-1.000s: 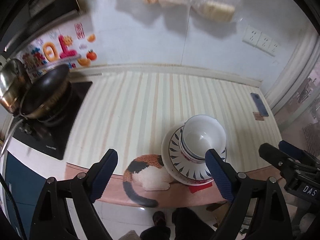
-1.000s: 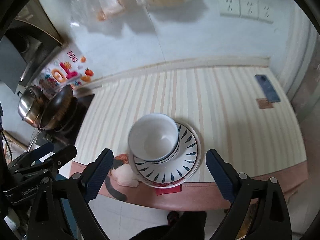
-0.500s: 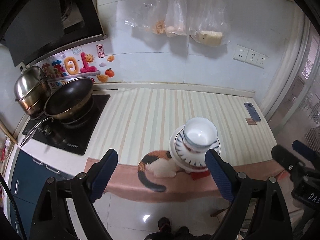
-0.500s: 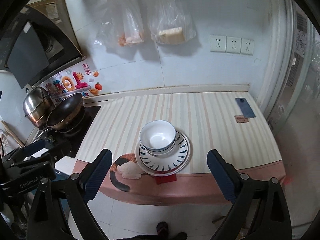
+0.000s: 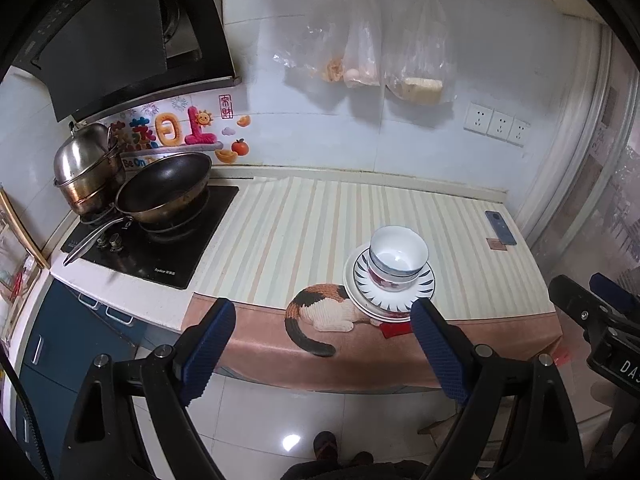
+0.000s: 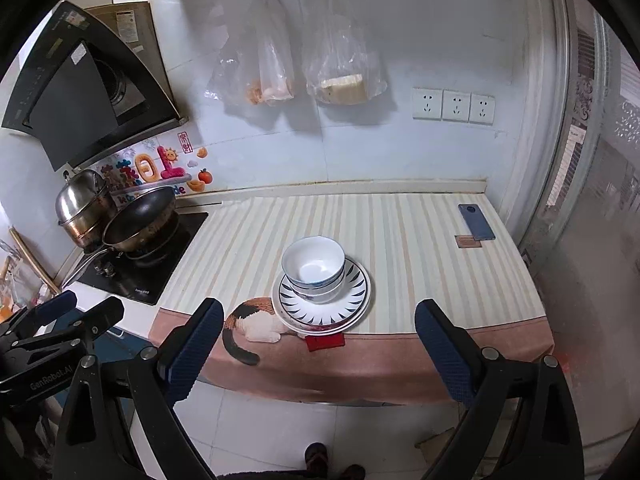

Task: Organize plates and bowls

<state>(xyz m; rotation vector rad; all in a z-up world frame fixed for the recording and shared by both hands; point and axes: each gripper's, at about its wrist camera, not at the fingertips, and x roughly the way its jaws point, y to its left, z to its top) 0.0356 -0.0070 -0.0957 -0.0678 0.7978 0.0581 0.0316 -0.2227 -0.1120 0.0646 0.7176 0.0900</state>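
White bowls with blue rims (image 5: 397, 258) (image 6: 313, 268) sit nested on a small stack of plates (image 5: 390, 300) (image 6: 324, 306), the top one with dark leaf marks around its rim. The stack stands near the front edge of the striped counter, beside a printed cat. My left gripper (image 5: 322, 344) hangs open over the floor in front of the counter, well short of the stack, with nothing between its blue pads. My right gripper (image 6: 318, 344) is likewise open and back from the counter edge.
A black wok (image 5: 164, 188) and a steel pot (image 5: 86, 168) stand on the hob at left. A phone (image 6: 476, 222) lies at the counter's far right. Plastic bags (image 6: 320, 76) hang on the wall. The other gripper shows at each view's side (image 5: 600, 320) (image 6: 48, 336).
Both grippers have pulled back and up from the counter; the bowl-and-plate stack looks smaller and farther, and floor now shows below. The stack has stayed put and both jaws stay wide.
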